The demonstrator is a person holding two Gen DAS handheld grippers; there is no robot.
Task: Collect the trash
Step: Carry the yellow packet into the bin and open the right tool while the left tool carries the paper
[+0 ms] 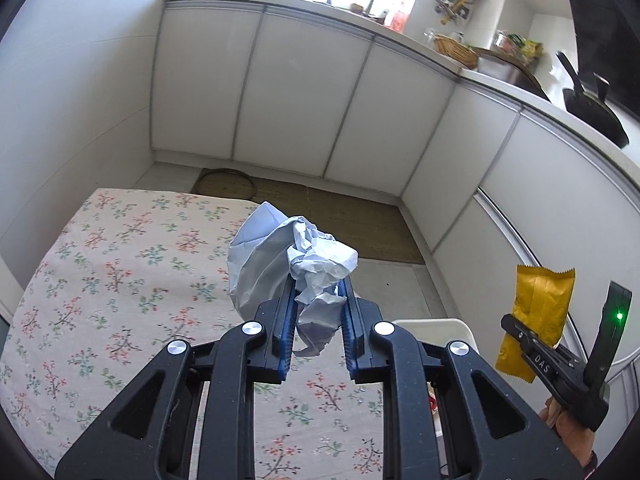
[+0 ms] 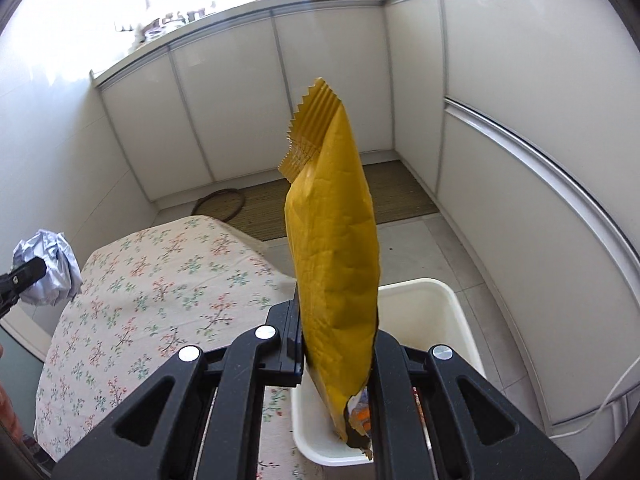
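The table (image 2: 132,300), spread with a flowered cloth, fills the left of both views, and a white bin (image 2: 448,308) stands on the floor just beside its right edge; the coming drop turns on that bin. It lies below and slightly ahead of the right tool (image 2: 338,344), whose camera looks almost straight down into its open mouth, while from the left tool (image 1: 316,328) the bin shows only as a white rim (image 1: 432,326) low and to the right, past the table's edge. So the right hand looks nearer to the bin and the likelier one to let go first, with the left needing to travel rightward across the table before its load is over the opening. The right tool is clenched on a yellow snack wrapper (image 2: 334,240), gripped near its torn lower end, its long axis standing up and away from the jaws, its zigzag sealed edge at the top; it looks puffed, light and crinkly. The left tool is clenched on a crumpled paper ball (image 1: 288,268), pale bluish white, bulging above and left of the jaws, held in the air over the table.
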